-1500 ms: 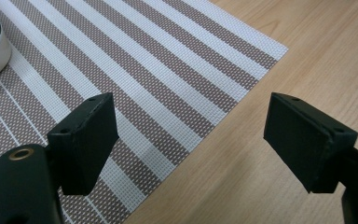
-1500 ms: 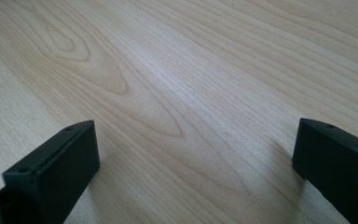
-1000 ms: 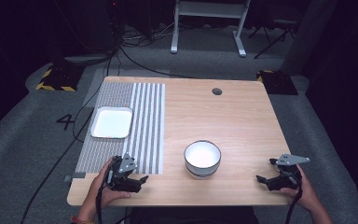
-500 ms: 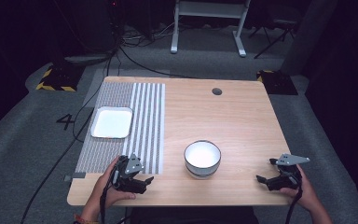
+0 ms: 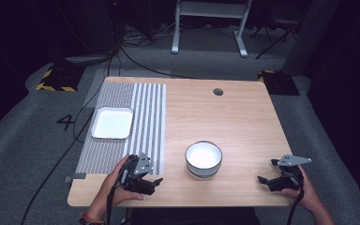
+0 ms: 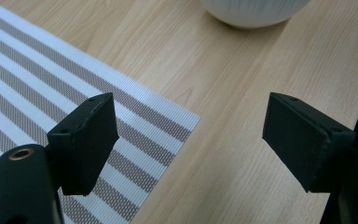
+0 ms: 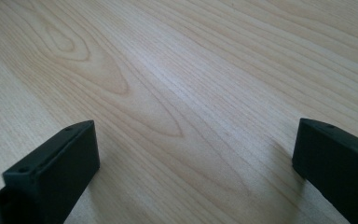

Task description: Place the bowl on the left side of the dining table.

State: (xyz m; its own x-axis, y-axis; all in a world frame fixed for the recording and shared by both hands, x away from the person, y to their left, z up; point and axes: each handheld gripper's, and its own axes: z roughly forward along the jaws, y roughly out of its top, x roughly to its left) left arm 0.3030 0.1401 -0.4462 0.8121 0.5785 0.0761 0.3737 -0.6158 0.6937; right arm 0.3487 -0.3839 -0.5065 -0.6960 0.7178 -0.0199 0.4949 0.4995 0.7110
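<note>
Left tongs (image 5: 155, 180) edged toward empty bowl (image 5: 203, 159).

the left gripper (image 5: 155, 183) is shifting slightly rightward along the near table edge, off the striped mat's (image 5: 146, 122) corner and toward the white bowl (image 5: 203, 159), its jaws wide apart, with the hand behind it following.

The bowl (image 6: 253, 11) is cut off by the left gripper view's top edge, only its ribbed underside showing; the mat (image 6: 51, 93) runs off left.
</note>
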